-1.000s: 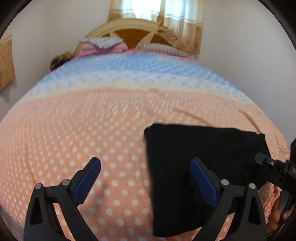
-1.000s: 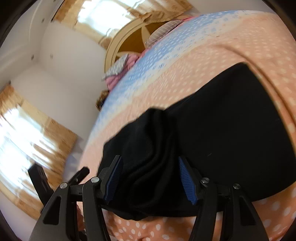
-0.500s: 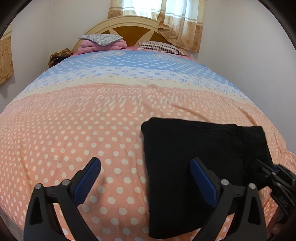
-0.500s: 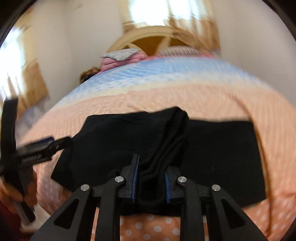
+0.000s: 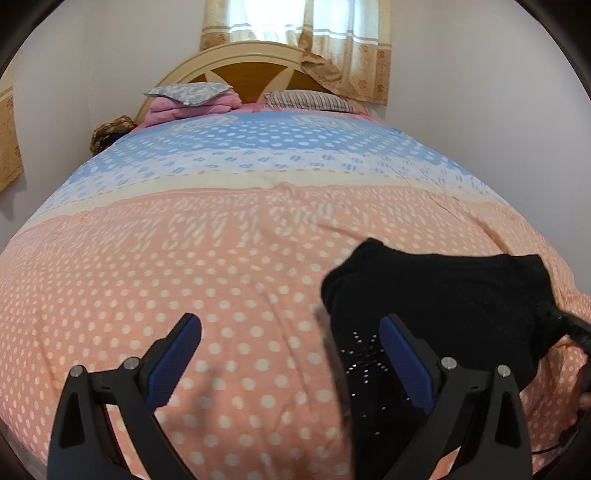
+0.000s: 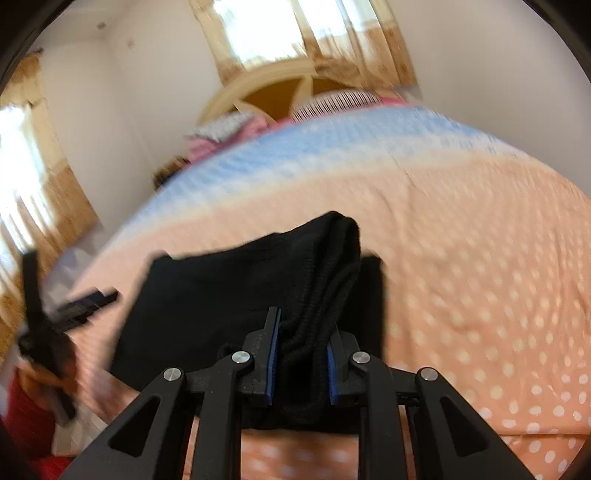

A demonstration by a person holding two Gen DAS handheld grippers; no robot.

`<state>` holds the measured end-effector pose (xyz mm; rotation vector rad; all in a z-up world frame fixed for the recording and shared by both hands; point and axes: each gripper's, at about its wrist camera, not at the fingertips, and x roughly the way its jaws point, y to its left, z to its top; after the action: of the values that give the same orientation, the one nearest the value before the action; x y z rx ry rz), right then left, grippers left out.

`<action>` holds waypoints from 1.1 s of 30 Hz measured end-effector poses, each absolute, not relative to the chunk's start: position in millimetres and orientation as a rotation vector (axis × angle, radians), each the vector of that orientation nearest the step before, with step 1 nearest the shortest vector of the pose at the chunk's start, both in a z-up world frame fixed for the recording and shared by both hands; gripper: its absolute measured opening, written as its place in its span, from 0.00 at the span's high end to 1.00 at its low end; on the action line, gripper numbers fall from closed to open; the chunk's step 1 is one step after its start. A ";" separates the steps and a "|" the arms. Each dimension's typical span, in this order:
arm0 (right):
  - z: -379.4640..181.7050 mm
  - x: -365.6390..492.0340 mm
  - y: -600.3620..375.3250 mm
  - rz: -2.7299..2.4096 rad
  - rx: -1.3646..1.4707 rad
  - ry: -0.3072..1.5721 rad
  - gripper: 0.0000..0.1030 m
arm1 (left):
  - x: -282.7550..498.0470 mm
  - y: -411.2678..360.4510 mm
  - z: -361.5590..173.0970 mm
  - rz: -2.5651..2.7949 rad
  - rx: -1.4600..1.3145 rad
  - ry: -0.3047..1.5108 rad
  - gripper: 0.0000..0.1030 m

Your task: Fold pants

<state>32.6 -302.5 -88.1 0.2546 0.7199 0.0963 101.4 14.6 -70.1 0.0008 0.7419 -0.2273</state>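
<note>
The black pants (image 5: 443, 302) lie folded on the bed near its front right edge, one part lifted and bunched. My left gripper (image 5: 291, 354) is open and empty, hovering just left of the pants, its right finger over the fabric. My right gripper (image 6: 301, 354) is shut on a thick bunched fold of the pants (image 6: 258, 280) and holds it raised above the bed. The right gripper also shows at the right edge of the left wrist view (image 5: 569, 328). The left gripper shows blurred at the left of the right wrist view (image 6: 62, 310).
The bed has an orange and blue polka-dot cover (image 5: 184, 258). Pillows and a pink folded blanket (image 5: 192, 99) lie by the wooden headboard (image 5: 251, 70). White walls stand close on both sides, with a curtained window (image 5: 295, 33) behind the headboard.
My right gripper closed on the pants fold and lifted it, drawing the fabric up and to the left. The flat rectangle is now bunched. My left gripper stayed open, barely moved.
</note>
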 end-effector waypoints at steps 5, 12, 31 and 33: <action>-109.4 34.5 -324.7 0.108 0.352 0.714 0.75 | 102.1 -5.1 -82.2 -0.223 0.070 0.756 0.03; -77.1 -6.2 -338.5 -0.046 0.301 0.661 0.66 | 98.1 8.0 -72.0 -0.166 0.105 0.726 0.03; -115.9 -25.7 -329.5 0.053 0.364 0.867 0.77 | 85.1 -27.2 -93.9 -0.218 0.125 0.805 0.03; -102.0 -32.7 -335.9 0.072 0.408 0.796 0.75 | 84.7 -28.8 -88.3 -0.201 0.137 0.800 0.03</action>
<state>-32.7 -335.9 -102.0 0.4077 0.7965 0.0720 84.7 -28.8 -88.3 0.1373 0.7999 -0.2010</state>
